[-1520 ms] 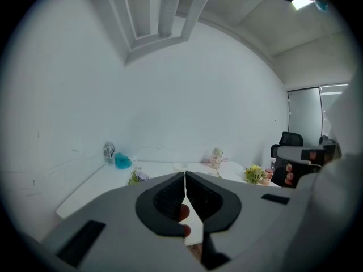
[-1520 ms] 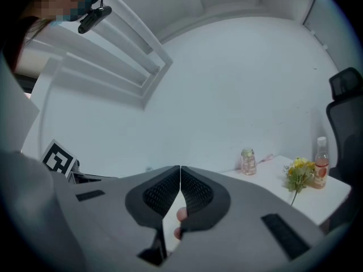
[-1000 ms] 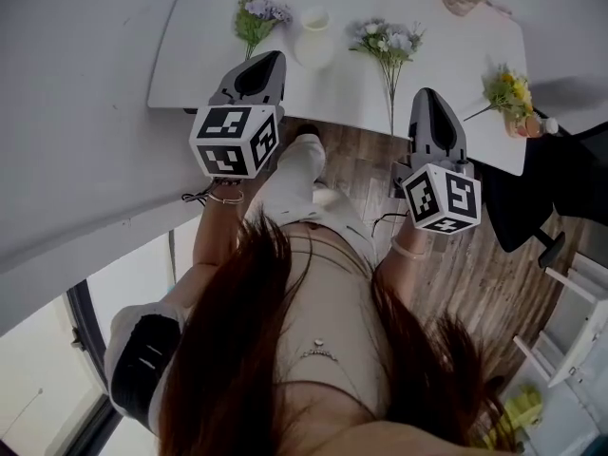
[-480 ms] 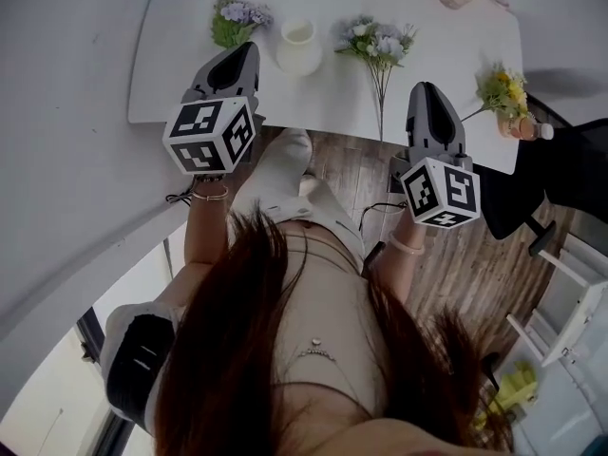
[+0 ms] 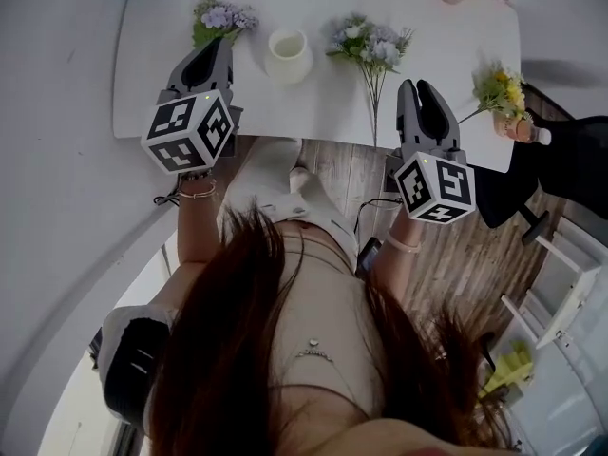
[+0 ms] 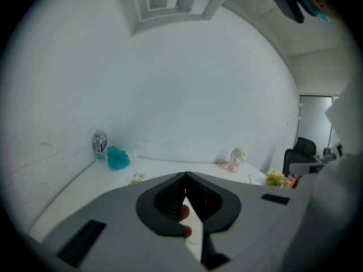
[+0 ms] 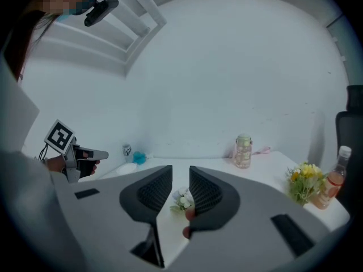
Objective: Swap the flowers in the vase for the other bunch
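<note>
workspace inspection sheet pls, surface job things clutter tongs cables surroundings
surface: white table against the wall
job's things: white vase upright, no flowers in it; purple bunch lying left of it in the head view, white bunch right
clutter: yellow flowers beside a bottle; water bottle and teal object at the far corner
tongs: left tongs shut, empty; right tongs have just been opening, nothing between them
cables: what looks like a thin dark cable on the floor
surroundings: wood floor, black chair

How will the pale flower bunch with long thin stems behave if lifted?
The pale flower bunch is probably light. Its thin stems look bendable, so the wide head may droop. Lying flat on the white table, it should hardly roll.
</note>
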{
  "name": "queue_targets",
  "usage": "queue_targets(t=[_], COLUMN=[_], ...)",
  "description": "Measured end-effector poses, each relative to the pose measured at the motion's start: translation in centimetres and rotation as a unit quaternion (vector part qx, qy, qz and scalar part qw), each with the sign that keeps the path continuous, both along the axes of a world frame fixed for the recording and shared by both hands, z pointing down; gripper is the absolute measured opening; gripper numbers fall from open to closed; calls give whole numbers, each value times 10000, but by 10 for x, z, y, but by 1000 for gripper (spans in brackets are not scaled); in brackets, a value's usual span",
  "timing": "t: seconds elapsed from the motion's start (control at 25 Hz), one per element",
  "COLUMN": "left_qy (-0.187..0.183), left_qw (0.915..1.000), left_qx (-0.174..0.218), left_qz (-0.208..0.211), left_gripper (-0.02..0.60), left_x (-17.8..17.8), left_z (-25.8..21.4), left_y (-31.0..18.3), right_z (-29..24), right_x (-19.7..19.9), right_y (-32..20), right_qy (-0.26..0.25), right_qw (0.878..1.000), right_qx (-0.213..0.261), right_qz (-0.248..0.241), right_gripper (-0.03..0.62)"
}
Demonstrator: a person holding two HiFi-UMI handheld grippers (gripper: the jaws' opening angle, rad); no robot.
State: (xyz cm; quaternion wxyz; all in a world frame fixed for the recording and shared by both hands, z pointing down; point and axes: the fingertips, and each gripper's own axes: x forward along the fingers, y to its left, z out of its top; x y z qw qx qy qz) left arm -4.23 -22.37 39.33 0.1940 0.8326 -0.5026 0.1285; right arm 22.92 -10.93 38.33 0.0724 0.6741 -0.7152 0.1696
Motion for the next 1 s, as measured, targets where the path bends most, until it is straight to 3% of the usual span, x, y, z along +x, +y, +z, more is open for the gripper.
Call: queue_targets(t=[1.0], left_qy=[-373], left_qw=[9977], left_qx=[-514], left_qz=[-239], left_gripper=[5], left_x=[-15], left_z=[52], left_y=[-66], right_z=[107], right_x=[12], right_y=[-48], right_qy=[161], right_qw=[9874], right_qx=[-1564], right_qz=[-169], right_gripper=[256])
